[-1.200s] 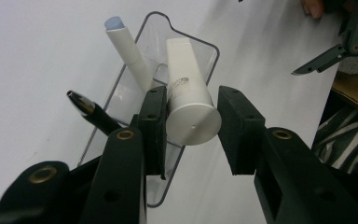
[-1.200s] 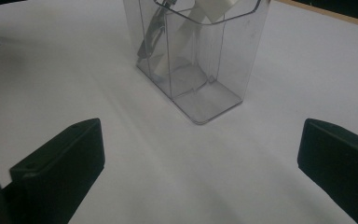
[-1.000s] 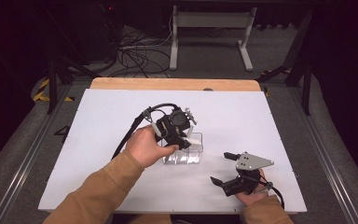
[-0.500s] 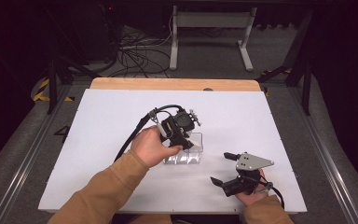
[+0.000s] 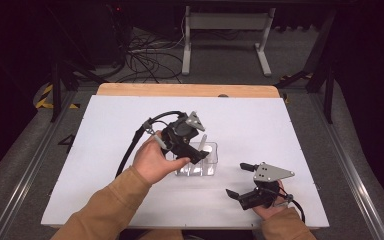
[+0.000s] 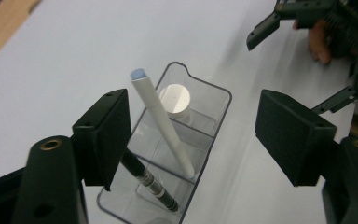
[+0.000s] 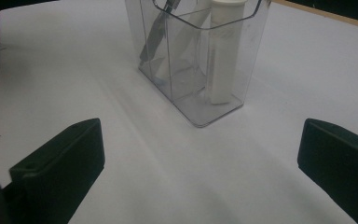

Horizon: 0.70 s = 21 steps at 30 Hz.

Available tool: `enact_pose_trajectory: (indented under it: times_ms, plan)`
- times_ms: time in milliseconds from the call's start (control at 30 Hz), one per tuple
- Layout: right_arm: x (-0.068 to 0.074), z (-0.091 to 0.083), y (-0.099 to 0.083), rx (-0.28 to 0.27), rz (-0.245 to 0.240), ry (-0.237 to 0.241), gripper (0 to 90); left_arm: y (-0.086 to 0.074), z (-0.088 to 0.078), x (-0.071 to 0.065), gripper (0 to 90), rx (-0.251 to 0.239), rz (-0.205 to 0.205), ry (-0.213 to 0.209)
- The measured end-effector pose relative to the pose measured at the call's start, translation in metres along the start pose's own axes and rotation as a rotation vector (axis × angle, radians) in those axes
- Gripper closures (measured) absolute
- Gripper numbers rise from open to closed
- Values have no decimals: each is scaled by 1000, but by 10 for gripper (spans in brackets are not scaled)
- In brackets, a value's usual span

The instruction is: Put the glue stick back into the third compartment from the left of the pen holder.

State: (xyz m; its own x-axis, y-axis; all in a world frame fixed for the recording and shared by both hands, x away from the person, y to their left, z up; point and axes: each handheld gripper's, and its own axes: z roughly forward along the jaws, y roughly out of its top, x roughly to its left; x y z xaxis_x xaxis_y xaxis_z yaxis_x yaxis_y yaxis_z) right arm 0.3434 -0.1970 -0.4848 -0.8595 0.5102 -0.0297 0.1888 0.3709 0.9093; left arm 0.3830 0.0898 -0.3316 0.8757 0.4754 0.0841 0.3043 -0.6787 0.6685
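Left tongs (image 6: 191,135), jaws just opened, hover empty above the organizer (image 6: 205,140), freeing the white pen (image 6: 163,126) leaning inside; right tongs (image 5: 240,180) wait open near the table's (image 5: 105,130) front edge.

Organizer (image 6: 205,154): clear plastic box with compartments, upright on the white table (image 5: 290,135), near its middle.
White pen (image 6: 161,119): pale blue cap end up, leaning tilted in a middle compartment.
Black pen (image 6: 149,184): white bands, slanted in the near compartment.
White tube (image 7: 223,51): upright in an end compartment.
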Motion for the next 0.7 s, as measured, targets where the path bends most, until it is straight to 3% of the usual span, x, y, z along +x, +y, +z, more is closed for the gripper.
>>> enact_pose_trajectory:
  times_ms: [233, 400, 700]
  plan:
    - [0, 1, 0, 0, 2, -1, 8, -22, -27, 5, 176, -184, -52, -18]
    - [0, 0, 0, 3, 1, -5, 8, -36, -35, 6, 168, -248, -65, -12]
    - [1, 0, -1, 1, 4, -12, 7, -60, -48, 9, 161, -387, -70, 38]
